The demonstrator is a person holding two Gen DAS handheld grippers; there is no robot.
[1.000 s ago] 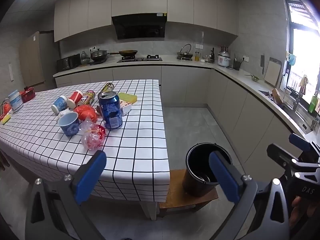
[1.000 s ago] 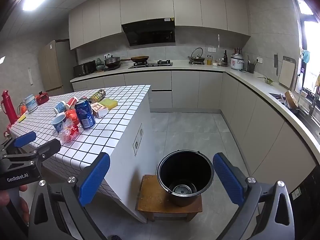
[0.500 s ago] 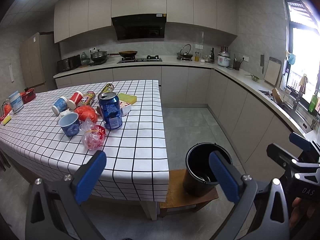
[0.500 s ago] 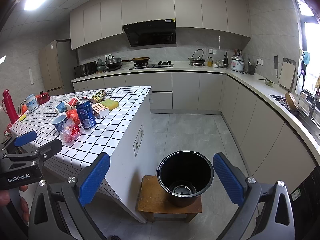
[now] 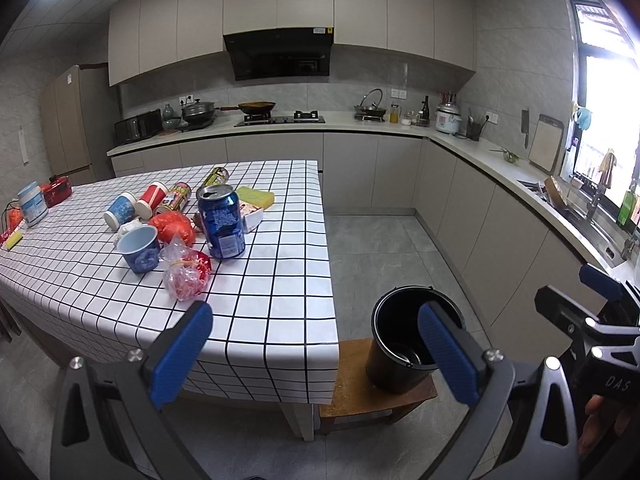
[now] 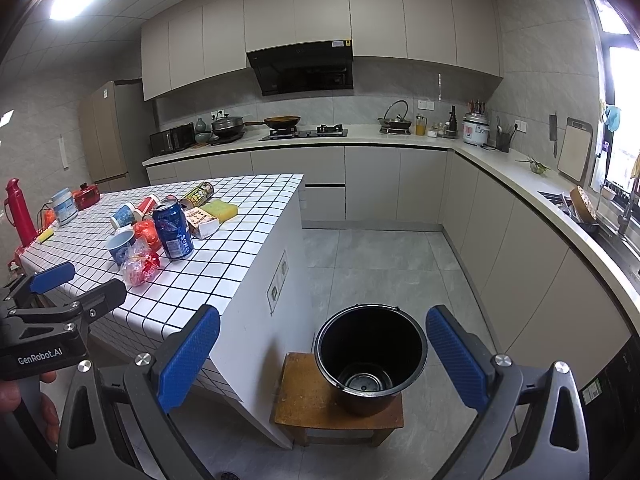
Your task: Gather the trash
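Both tongs are empty and spread wide, so the step in hand looks like the approach before a first pick: nothing is gripped yet, and the trash sits untouched on the bench.

Nearest the left tongs (image 5: 316, 354) is the bare front edge of the checked bench (image 5: 276, 296), which lies below and between their blue pads. Just beyond that edge lies a crumpled clear bag with red scraps (image 5: 186, 276), the closest piece of trash, ahead and slightly left of the left pad. Behind it stand a blue paper cup (image 5: 140, 248) and an upright blue drink can (image 5: 222, 222), close together, with an orange-red wrapper (image 5: 172, 228) between them. Further back lie tipped cups, a small carton and a yellow sponge (image 5: 256, 196).

The right tongs (image 6: 322, 358) hang over the floor beside the bench, framing a black bucket (image 6: 370, 360) on a low wooden stool (image 6: 304, 400); something round lies in its bottom, though I cannot tell what.

The next move probably calls for bringing the left tongs forward and down onto the bag, closing gently as it is soft and light, then carrying it right to the bucket.
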